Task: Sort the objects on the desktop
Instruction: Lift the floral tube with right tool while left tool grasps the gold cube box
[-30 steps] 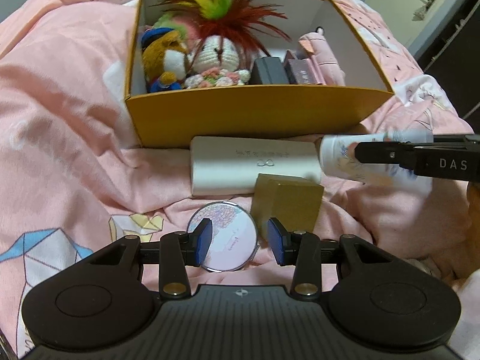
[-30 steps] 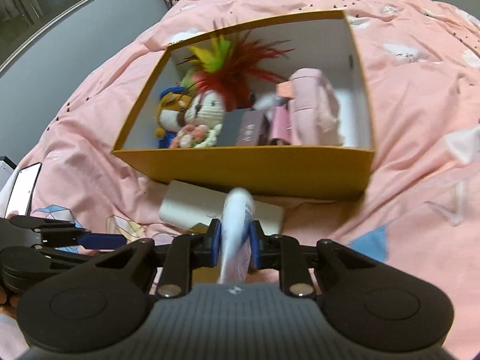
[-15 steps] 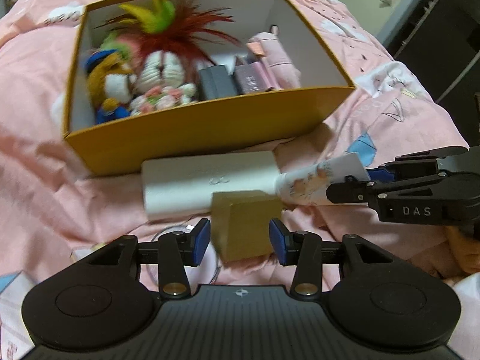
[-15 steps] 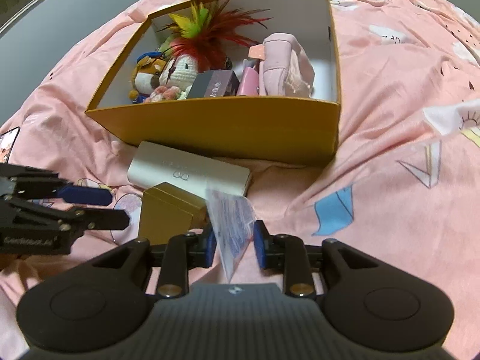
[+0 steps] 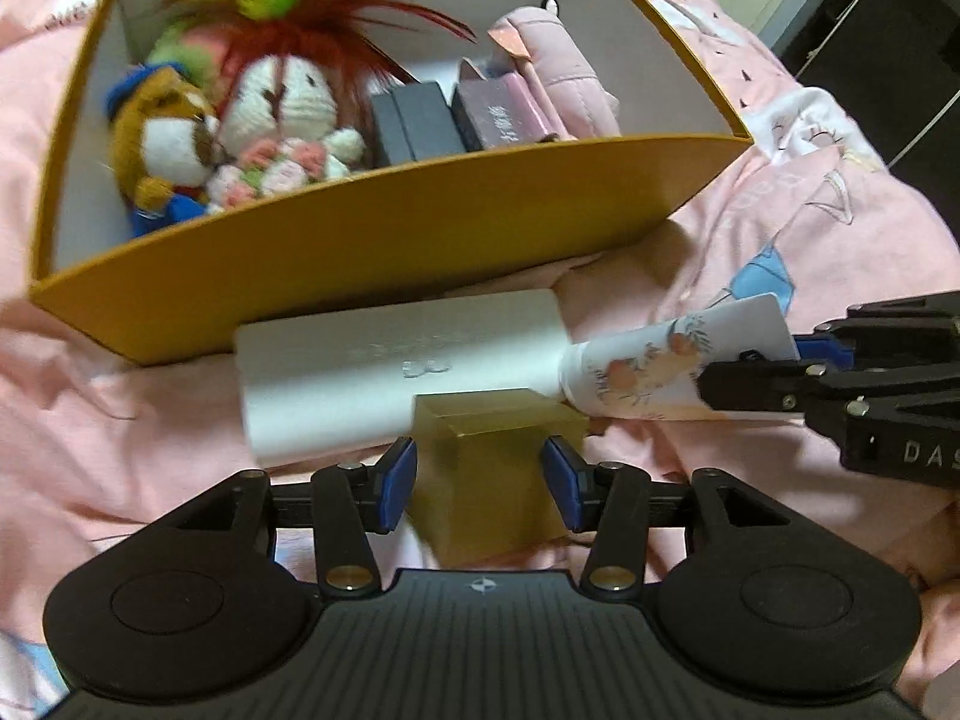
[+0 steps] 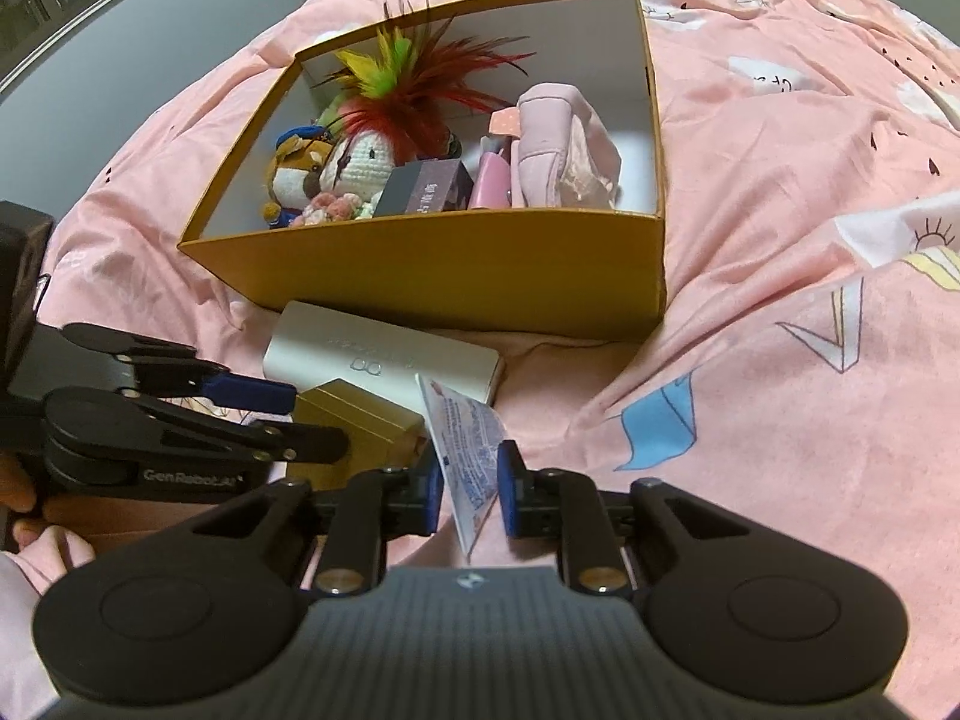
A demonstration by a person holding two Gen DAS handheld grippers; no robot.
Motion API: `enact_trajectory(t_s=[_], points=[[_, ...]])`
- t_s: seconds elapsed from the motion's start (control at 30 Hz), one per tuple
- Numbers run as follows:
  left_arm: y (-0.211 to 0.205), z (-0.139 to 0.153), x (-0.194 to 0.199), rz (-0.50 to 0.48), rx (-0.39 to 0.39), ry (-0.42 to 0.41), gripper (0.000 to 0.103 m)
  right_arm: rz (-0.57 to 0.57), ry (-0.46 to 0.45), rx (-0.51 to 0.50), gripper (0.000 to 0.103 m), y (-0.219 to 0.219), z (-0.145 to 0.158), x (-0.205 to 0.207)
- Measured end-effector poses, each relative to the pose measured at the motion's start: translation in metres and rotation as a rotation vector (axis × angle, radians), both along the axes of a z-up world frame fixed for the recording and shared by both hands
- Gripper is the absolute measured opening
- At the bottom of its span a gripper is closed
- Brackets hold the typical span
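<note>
Bedding in pink [image 6: 780, 192] carries the open yellow box [image 5: 390, 240], already stocked with plush toys [image 5: 240, 132], small dark cases [image 5: 414, 123] and a pink pouch [image 5: 558, 72], while a white case [image 5: 372, 360], a gold box [image 5: 492, 480] and a printed tube [image 5: 654, 366] remain outside against its front wall, so sorting looks partly done. Compared with a second ago, the left gripper [image 5: 480, 477] has left the round mirror and now straddles the gold box, jaws opening with no pad visibly pressing. The right gripper [image 6: 471, 489], jaws closing, pinches the tube's flat crimped end beside the gold box.
</note>
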State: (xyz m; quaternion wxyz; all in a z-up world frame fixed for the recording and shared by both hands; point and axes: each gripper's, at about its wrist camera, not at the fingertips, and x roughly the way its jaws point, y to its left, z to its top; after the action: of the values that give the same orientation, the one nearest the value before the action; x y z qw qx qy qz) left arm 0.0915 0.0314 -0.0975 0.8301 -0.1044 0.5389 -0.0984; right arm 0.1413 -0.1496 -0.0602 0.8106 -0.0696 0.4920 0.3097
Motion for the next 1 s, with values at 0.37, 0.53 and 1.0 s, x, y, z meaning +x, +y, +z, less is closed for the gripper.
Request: enact_trajectory(t_s=[0.37, 0.53, 1.0], points=[[-0.003, 0.000, 0.004, -0.019, -0.052, -0.024, 0.051, -0.003, 0.004, 0.005, 0.020, 0.004, -0.002, 0.000], [0.001, 0.005, -0.001, -0.022, -0.093, -0.028, 0.051, -0.018, -0.005, 0.029, 0.013, 0.001, 0.002, 0.000], [-0.007, 0.013, -0.010, -0.175, -0.114, -0.092, 0.051, -0.002, -0.005, 0.027, 0.012, 0.000, 0.002, -0.003]])
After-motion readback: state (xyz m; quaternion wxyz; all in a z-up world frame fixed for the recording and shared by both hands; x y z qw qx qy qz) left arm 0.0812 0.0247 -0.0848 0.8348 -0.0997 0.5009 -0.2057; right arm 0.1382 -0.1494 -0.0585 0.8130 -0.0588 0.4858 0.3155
